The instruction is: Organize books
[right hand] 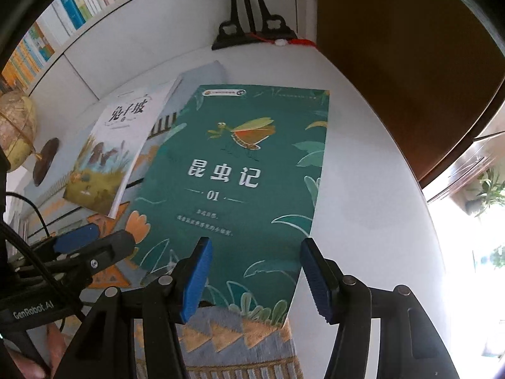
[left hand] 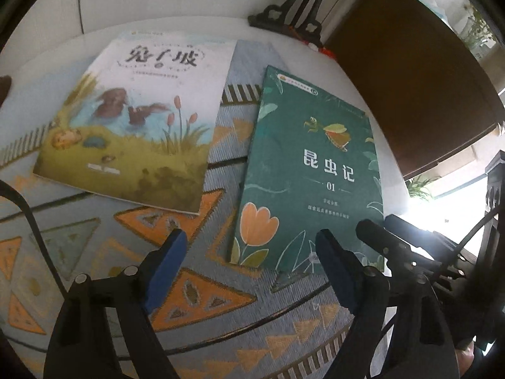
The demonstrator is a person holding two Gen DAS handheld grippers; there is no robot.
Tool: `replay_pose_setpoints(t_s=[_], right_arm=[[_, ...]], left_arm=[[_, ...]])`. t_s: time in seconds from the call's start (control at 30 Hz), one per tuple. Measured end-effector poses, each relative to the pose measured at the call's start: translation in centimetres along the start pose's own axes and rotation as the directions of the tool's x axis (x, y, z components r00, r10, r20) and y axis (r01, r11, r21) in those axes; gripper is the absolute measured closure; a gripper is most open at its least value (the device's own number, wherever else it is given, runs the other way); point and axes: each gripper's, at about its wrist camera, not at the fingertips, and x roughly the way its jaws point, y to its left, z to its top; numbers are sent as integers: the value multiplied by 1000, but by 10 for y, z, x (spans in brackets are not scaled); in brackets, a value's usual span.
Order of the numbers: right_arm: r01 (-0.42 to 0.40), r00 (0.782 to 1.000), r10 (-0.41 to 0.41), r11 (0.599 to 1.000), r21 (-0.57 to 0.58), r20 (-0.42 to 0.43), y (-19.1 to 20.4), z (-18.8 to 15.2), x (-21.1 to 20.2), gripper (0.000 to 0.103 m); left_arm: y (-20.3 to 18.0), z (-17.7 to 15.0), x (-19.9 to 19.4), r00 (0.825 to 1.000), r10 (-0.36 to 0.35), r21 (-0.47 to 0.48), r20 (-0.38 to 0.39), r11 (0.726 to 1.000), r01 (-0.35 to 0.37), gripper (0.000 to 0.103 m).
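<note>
Right wrist view: right hand-held gripper (right hand: pixel 254 271) spread, empty, above the near edge of the green book (right hand: pixel 240 170), which lies flat on the mat (right hand: pixel 240 341). Likely thin, light, flexible; best pinched at that overhanging edge. Pale book (right hand: pixel 116 154) left of it.

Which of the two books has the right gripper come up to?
The green book with the insect on its cover. The right gripper hangs open over its near edge, while the pale book with the pond picture lies further away, to the left.
</note>
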Motion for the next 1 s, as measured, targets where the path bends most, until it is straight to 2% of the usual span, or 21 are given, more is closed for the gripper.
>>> replay_pose_setpoints(t_s=[0.27, 0.37, 0.5, 0.57, 0.73, 0.87, 0.97, 1.0], right_arm=[[27, 1000, -27, 999, 30, -12, -15, 6, 12, 47], [0, 999, 1, 1000, 31, -36, -16, 7, 17, 47], [-24, 999, 23, 1000, -10, -49, -11, 7, 18, 47], [-34, 998, 33, 999, -21, -54, -10, 7, 17, 45], [-41, 997, 36, 996, -80, -63, -10, 5, 19, 45], [-37, 999, 33, 992, -124, -41, -8, 3, 19, 45], [-50, 998, 44, 991, -122, -52, -8, 5, 21, 43], [-56, 997, 49, 991, -123, -55, -8, 6, 22, 43]], left_arm=[[-3, -4, 6, 1000, -8, 1, 9, 1000, 8, 22], [-5, -3, 7, 1000, -19, 8, 16, 1000, 19, 22], [-8, -2, 9, 996, -87, 6, -10, 996, 88, 20], [-9, -5, 7, 996, -91, 17, -18, 996, 91, 20], [-3, -25, -3, 981, -187, -17, -45, 982, 187, 20], [2, -22, -1, 990, -143, -45, 2, 989, 143, 21], [-3, -15, 4, 984, -180, -26, -1, 983, 180, 21], [-5, -14, 4, 985, -172, -28, -3, 985, 172, 21]])
